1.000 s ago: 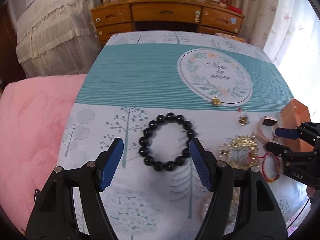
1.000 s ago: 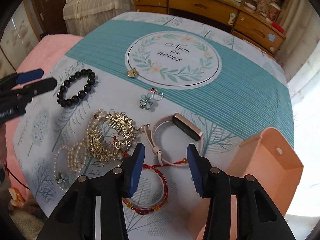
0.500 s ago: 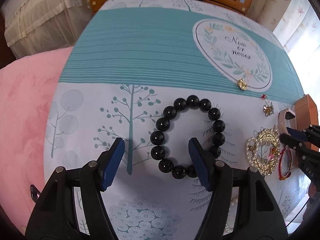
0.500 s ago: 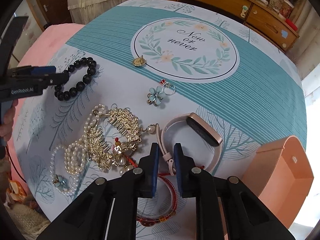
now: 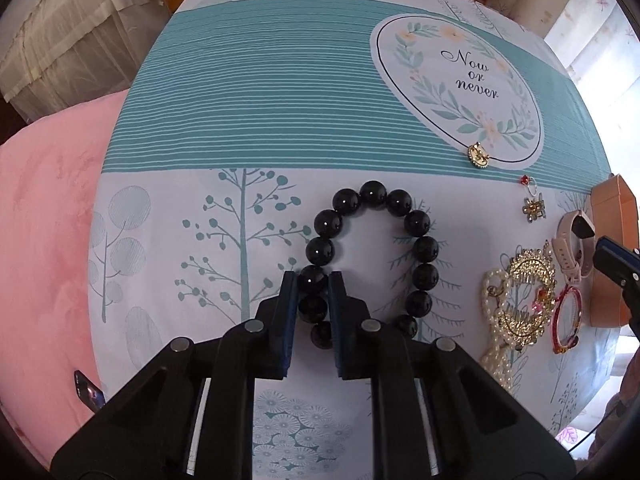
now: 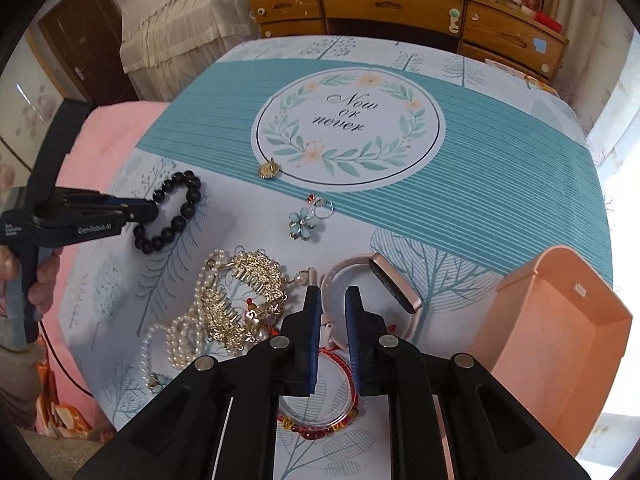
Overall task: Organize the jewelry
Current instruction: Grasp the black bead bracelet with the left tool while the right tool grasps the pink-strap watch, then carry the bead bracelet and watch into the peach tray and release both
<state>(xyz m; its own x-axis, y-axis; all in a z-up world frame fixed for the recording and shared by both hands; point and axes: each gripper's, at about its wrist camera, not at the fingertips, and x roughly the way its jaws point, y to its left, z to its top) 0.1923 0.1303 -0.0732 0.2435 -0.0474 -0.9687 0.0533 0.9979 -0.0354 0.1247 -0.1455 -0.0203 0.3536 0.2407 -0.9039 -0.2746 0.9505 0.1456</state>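
In the left wrist view, the left gripper (image 5: 313,280) is clenched on the near-left beads of the black bead bracelet (image 5: 372,264), which lies flat on the printed tablecloth (image 5: 248,92); nothing looks lifted yet. To the right sit a gold pendant (image 5: 479,155), a small ring (image 5: 530,186) and, beside the pearl strands (image 5: 494,332), a gold hair comb (image 5: 528,300) and a red bangle (image 5: 567,320). In the right wrist view, the right gripper (image 6: 331,300) is pinched around the pale strap of the pink watch (image 6: 384,284), close to the tangled comb and pearls on its left, with a red cord running underneath, so a lift could drag neighbours along. The peach box (image 6: 560,344) stands open on the right and, as far as its visible inside shows, holds nothing, so I judge the sorting barely begun: both grasps are made, and the blue flower brooch (image 6: 305,224) and every other piece remain on the cloth.
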